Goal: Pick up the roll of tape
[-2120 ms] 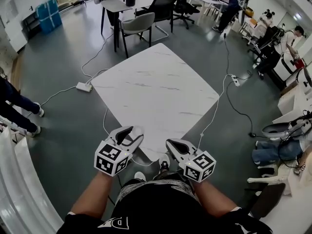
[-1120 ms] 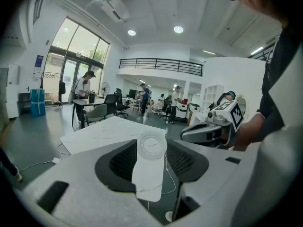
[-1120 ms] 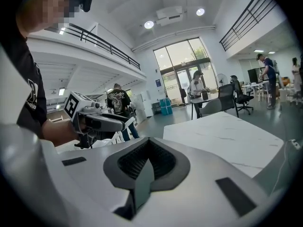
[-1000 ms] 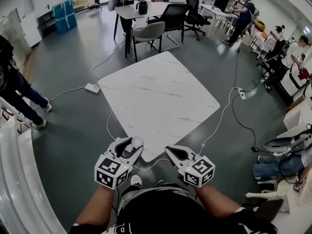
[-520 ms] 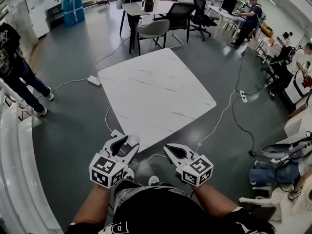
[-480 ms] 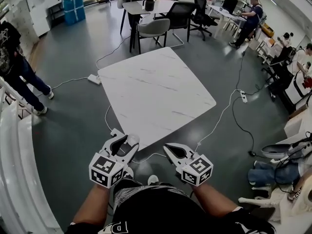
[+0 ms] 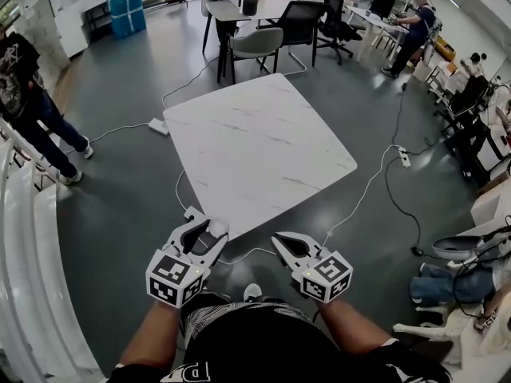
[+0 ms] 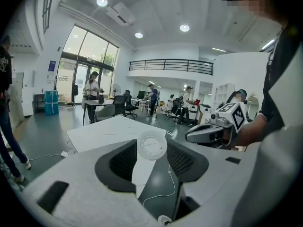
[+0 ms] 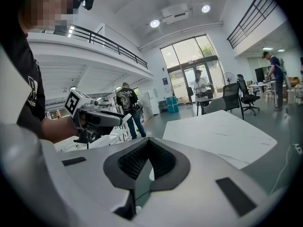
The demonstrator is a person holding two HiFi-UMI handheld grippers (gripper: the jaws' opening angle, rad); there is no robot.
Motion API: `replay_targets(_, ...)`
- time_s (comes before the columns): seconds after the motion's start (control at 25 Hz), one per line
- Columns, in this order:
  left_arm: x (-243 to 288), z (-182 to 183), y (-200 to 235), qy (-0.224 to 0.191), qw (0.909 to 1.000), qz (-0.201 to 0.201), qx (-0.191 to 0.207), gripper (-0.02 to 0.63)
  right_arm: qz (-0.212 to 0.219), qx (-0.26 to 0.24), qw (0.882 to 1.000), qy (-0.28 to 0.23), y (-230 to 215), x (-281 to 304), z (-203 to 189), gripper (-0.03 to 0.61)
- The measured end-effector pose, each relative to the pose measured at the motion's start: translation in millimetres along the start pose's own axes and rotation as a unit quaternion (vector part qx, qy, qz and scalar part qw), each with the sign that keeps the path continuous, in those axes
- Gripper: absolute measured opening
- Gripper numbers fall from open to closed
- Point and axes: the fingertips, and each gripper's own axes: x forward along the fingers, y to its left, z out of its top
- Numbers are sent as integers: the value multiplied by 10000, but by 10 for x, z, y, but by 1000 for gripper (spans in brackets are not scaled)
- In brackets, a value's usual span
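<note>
Tape [image 7: 215, 228] pinched between fingers of left gripper [image 7: 209, 223], held over floor [image 7: 120, 214] at 6 o'clock from table [image 7: 255, 134], by its near corner. Right gripper [image 7: 278, 238] at 3 o'clock of left, fingers pressed together, nothing between them.

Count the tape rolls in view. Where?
1. The roll sits between the left gripper's jaws, in the air by the table's near corner. The far desks are too small to rule out more.
</note>
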Motion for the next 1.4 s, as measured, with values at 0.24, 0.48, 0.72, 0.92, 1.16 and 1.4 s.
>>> replay_targets(0.24, -62, 73, 116, 55, 9996, -222, 182, 206, -117, 159, 9998, -79, 100, 138, 45, 5)
replay_targets(0.48, -202, 72, 312, 117, 9984, -453, 326, 206, -332, 245, 9990, -177, 296, 363, 78, 5)
replay_targets(0.72, -379, 37, 526, 136, 9972, -638, 354, 206, -590, 301, 9975, -239, 505, 530, 111, 5)
replay_targets(0.92, -447, 8, 565, 140, 9958, -811, 390, 206, -769, 351, 9962, -221, 602, 544, 58, 5)
replay_targets(1.16, -497, -45, 548, 190, 9943, -950, 442, 206, -847, 341, 9955, -242, 686, 553, 37, 5)
replay_targets(1.4, -518, -89, 491, 227, 9938, -1013, 402, 206, -781, 322, 9960, -291, 766, 518, 22, 5)
